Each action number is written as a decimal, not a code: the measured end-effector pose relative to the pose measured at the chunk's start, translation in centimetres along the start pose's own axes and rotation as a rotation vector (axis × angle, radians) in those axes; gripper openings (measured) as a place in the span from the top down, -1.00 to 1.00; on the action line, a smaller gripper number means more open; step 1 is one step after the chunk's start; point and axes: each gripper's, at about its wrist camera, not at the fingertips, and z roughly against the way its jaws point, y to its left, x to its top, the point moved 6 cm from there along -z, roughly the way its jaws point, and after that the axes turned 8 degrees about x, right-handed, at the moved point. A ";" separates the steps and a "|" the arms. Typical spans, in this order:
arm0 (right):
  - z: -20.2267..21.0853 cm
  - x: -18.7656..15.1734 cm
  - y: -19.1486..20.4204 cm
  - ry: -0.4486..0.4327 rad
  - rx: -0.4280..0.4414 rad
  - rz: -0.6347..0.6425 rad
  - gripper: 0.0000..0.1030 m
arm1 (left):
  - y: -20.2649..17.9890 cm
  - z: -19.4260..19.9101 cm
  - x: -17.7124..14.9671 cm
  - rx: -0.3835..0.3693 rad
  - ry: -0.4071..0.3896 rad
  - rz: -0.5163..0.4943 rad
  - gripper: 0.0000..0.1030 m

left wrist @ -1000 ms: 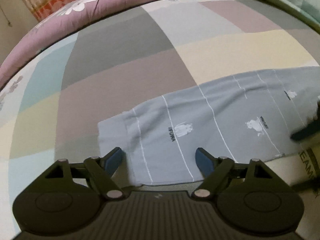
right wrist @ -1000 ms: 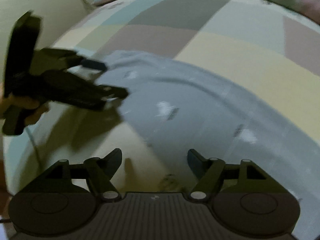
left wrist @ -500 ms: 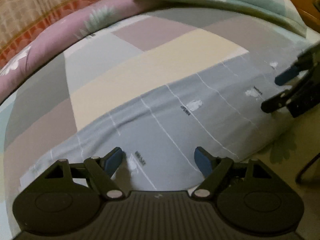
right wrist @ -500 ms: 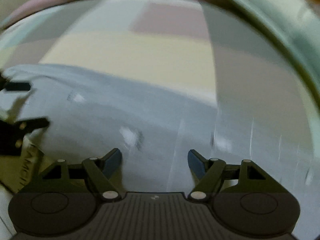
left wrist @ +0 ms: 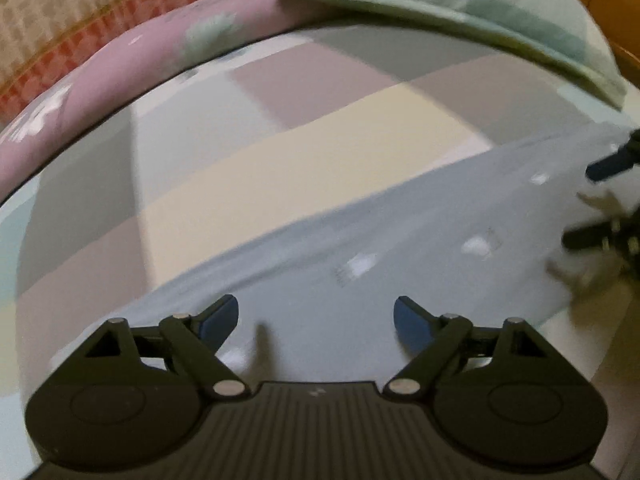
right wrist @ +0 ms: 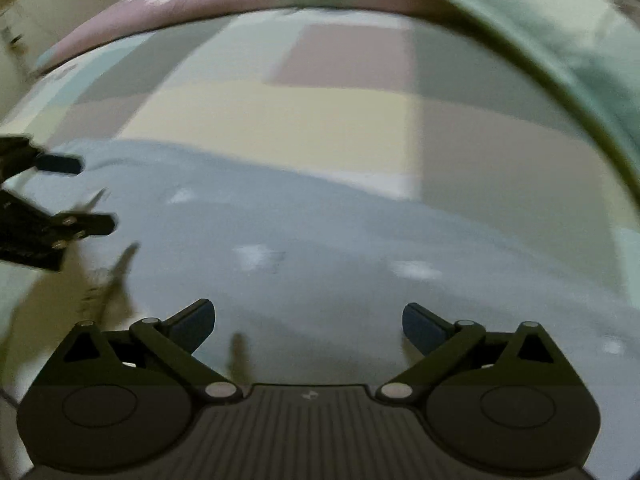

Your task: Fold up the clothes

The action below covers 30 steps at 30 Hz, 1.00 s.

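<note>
Both views motion-blurred; print on grey garment (left wrist: 400,240) unreadable, its ends cut off by frame edges. Garment lay long across patchwork bedsheet (left wrist: 320,152). My left gripper (left wrist: 316,316): jaws opening, spread, nothing pinched, garment beneath. My right gripper (right wrist: 308,320): jaws opening, spread wide, nothing pinched. Left view alone showed orange-patterned cloth (left wrist: 60,32) at 11 o'clock. Green pillow (right wrist: 560,40) at 1 o'clock.

Open bedsheet (left wrist: 304,168) ahead; pillow (left wrist: 480,16) seemingly bounding the far edge.
</note>
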 end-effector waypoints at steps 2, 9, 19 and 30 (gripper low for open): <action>0.9 -0.5 -4.4 -0.017 -0.091 -0.072 -0.98 | -2.1 -0.4 1.2 -0.011 -0.010 -0.017 -0.64; 1.6 -3.5 -16.6 -0.073 -0.215 -0.338 -0.99 | -5.5 -3.7 1.3 -0.014 0.049 0.056 -0.71; 4.9 -3.6 -19.9 -0.082 -0.050 -0.318 -1.00 | -7.5 -1.5 4.6 0.014 0.054 0.113 -0.66; 3.4 0.9 -23.9 -0.175 0.095 -0.234 -1.00 | -13.8 -2.2 4.8 0.034 0.115 0.113 -0.64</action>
